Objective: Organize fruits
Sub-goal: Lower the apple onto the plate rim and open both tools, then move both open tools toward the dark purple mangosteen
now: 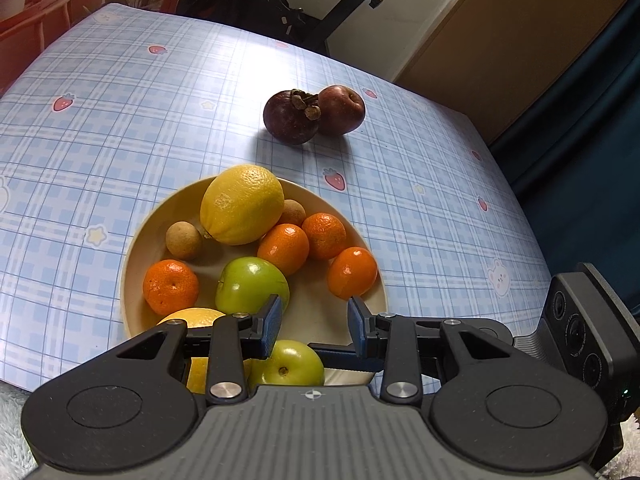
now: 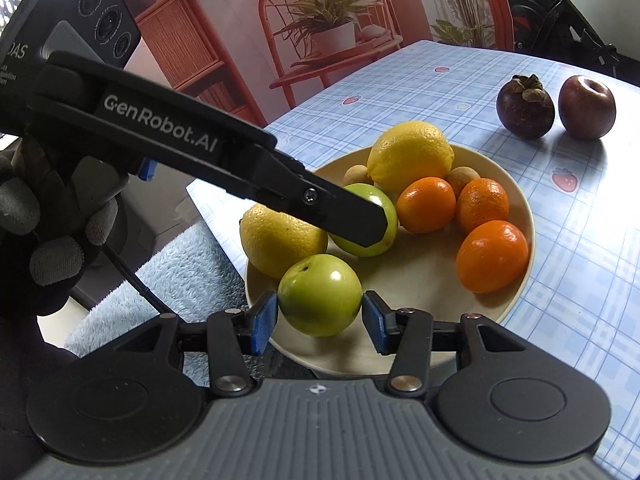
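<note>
A cream plate (image 1: 138,240) (image 2: 516,184) holds two lemons (image 1: 242,204), several mandarins (image 1: 284,248), two green apples (image 1: 250,284) and two small brown longans (image 1: 183,240). My left gripper (image 1: 314,322) is open and empty, above the plate's near side. My right gripper (image 2: 320,316) stands around a green apple (image 2: 320,294) at the plate's near edge, pads at its sides. The left gripper's finger (image 2: 344,216) crosses the right wrist view over the other green apple (image 2: 384,208). A mangosteen (image 1: 291,118) (image 2: 525,108) and a dark red apple (image 1: 342,110) (image 2: 587,106) lie on the cloth beyond the plate.
The table has a blue checked cloth (image 1: 100,128) with strawberry prints. A dark stand (image 1: 340,4) is behind the table's far edge. A light blue fluffy fabric (image 2: 180,276) lies below the table's near edge. An orange wall picture (image 2: 320,20) is at the back.
</note>
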